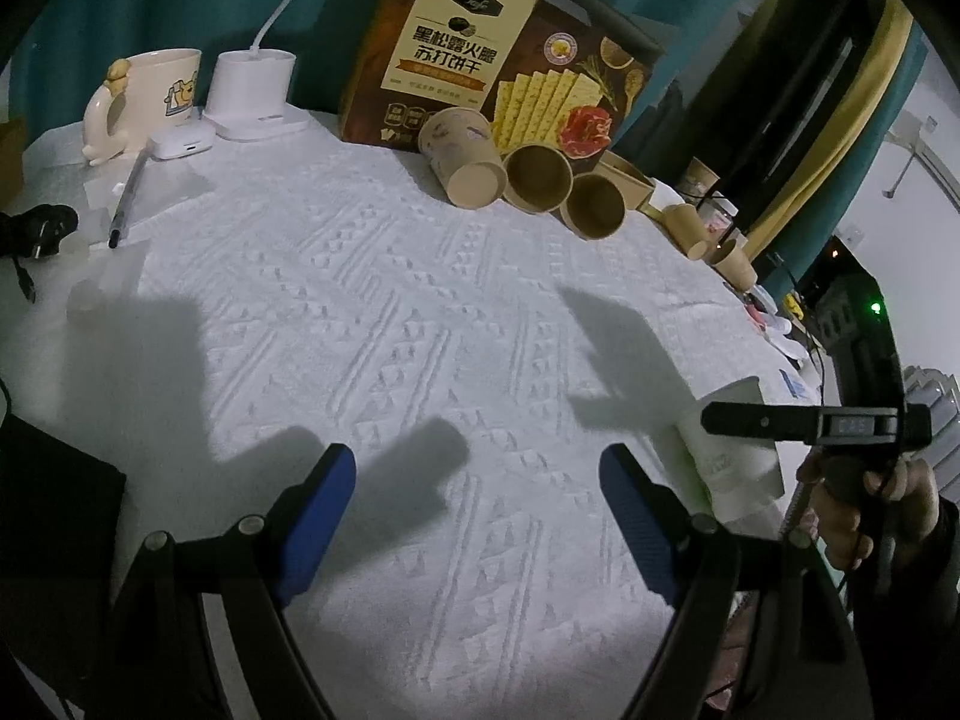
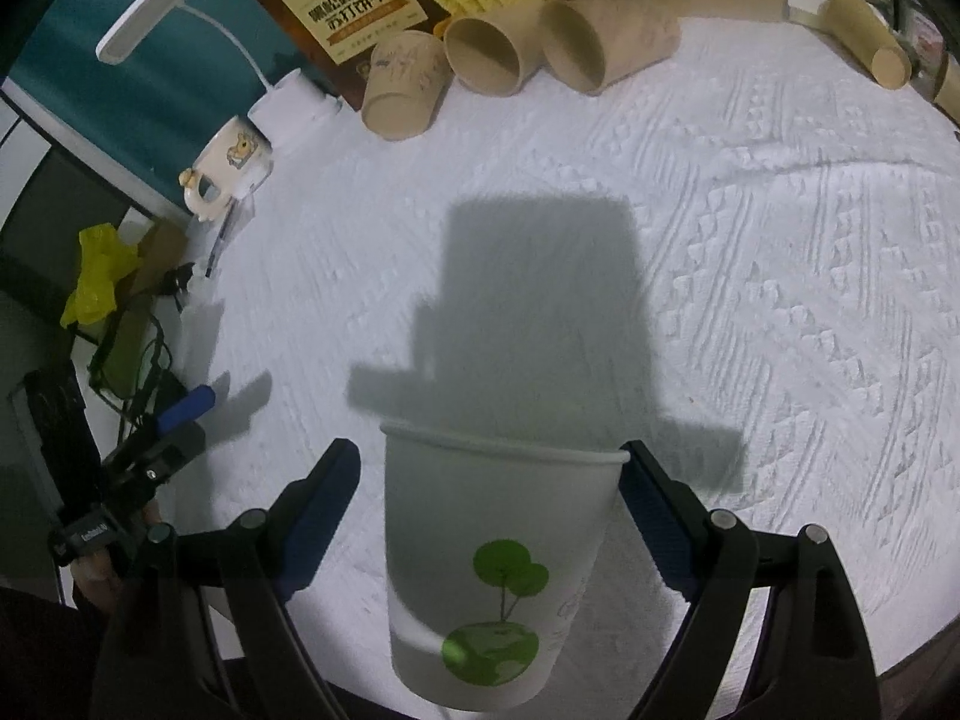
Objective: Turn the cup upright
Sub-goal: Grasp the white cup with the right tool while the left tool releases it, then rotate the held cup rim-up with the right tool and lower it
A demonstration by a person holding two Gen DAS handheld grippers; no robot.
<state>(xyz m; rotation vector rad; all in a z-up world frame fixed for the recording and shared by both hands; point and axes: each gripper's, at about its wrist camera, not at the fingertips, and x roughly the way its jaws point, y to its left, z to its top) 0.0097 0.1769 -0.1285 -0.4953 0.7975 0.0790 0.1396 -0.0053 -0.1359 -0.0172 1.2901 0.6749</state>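
Between the right tongs [image 2: 489,480], spread wide, stands a white cup [image 2: 492,564]; left tongs [image 1: 477,468] gape empty.

Both wrist cams look fwd + down over the cloth [image 1: 456,312], low and close; both catch the cracker box [image 1: 480,54] at the back.

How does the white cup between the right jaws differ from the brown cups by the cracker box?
The white cup carries a green tree print; the brown cups are kraft-coloured. It sits alone between the right gripper jaws; they cluster against the cracker box, untouched, lying on their sides. All look like paper cups.
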